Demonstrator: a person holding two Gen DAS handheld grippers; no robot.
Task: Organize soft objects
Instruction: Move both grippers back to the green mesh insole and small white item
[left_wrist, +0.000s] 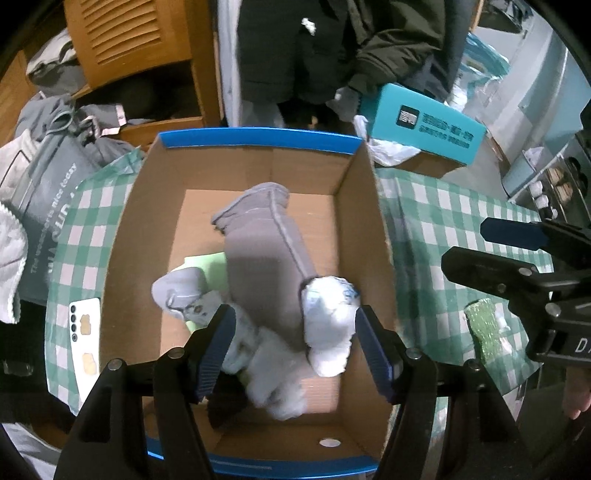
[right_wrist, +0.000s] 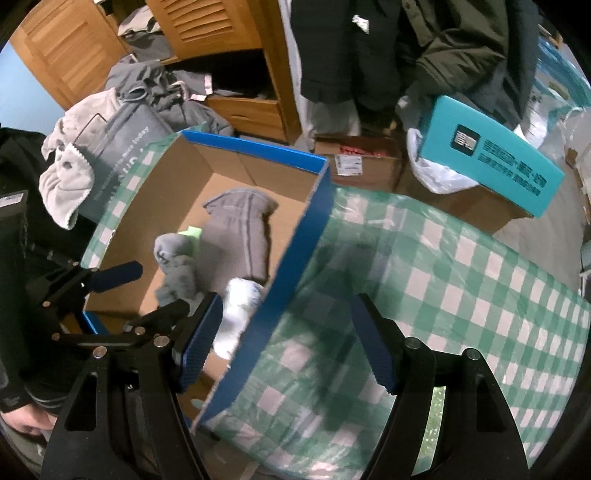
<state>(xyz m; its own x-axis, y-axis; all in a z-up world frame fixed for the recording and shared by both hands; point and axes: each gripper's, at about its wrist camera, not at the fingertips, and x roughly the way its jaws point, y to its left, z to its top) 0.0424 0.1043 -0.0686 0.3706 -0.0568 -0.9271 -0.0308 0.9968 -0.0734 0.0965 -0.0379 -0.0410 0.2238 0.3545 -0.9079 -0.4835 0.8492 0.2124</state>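
Checked tablecloth (right_wrist: 461, 280), cardboard box (left_wrist: 369, 236) of socks (left_wrist: 328, 325), open left hand-held gripper (left_wrist: 295, 347) above

1. Cardboard box (left_wrist: 365, 229) is sitting on the checked tablecloth (left_wrist: 443, 221), open side up.
2. Long folded garment (left_wrist: 266, 251) is lying in the box, with a rolled sock (left_wrist: 328, 325) touching its near right end and another sock bundle (left_wrist: 181, 291) at its left.
3. Phone (left_wrist: 85, 339) is lying on the cloth left of the box.
4. Lettered carton (left_wrist: 424, 125) is sitting behind the table's right side.
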